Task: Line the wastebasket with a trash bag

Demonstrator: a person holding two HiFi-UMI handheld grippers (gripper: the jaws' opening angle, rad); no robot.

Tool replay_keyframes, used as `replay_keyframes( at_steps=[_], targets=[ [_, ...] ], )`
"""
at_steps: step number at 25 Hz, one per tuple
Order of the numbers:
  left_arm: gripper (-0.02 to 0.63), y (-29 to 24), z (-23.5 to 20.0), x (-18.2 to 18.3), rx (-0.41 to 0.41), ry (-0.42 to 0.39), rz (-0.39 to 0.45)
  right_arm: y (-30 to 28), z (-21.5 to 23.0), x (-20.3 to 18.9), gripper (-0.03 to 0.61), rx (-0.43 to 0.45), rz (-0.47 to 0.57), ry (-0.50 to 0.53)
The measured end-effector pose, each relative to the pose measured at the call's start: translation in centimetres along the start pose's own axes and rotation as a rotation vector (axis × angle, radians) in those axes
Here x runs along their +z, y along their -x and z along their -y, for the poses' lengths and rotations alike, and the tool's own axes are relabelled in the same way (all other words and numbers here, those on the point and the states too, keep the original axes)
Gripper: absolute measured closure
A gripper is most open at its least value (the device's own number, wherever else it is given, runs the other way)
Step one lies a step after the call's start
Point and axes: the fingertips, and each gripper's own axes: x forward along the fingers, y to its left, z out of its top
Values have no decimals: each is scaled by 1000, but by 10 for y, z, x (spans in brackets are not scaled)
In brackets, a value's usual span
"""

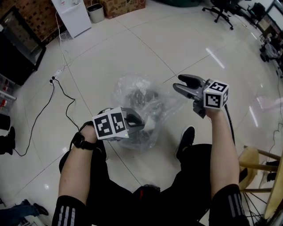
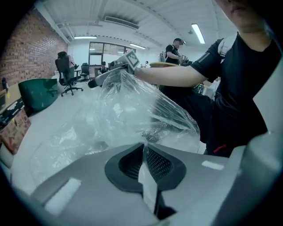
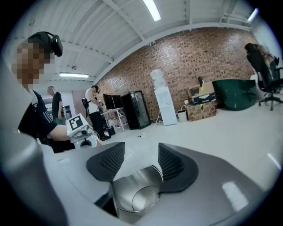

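A clear plastic trash bag [image 1: 137, 90] lies bunched over a dark wastebasket [image 1: 148, 98] on the tiled floor, just ahead of the person's feet. My left gripper [image 1: 136, 121] sits at the bag's near side. In the left gripper view the left gripper [image 2: 144, 170] is shut on a fold of the clear film, and the trash bag [image 2: 128, 110] billows out beyond it. My right gripper [image 1: 183, 84] hovers at the bag's right edge. It stands open, and in the right gripper view the right gripper [image 3: 139, 160] has nothing between its pads.
A power cable [image 1: 62, 90] runs across the floor at left. At the back stand a white water dispenser [image 1: 73, 15], a small bin [image 1: 96, 12] and a cardboard box [image 1: 126, 6]. An office chair [image 1: 221, 9] is back right, and a wooden stool [image 1: 252, 165] is close at right.
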Motion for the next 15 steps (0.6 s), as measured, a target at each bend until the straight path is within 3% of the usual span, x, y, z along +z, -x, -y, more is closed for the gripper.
replay_keyframes(
  at_steps=[5,10,14,15],
  targets=[
    [620,-3,12,-1,-36,-14,-4,-54,13,-29,319,30,-105,-73],
    [620,-2,10,-2,-37,-16,-3,-106,-5,-80,330,127,-323,-74],
    [620,3,0,-3,-16,-4,4,-117,-5,-119,572,92,-497,-11],
    [620,4,0,-4,-15,-2,4,-114,-3,-129,572,84,-543,-3]
  ],
)
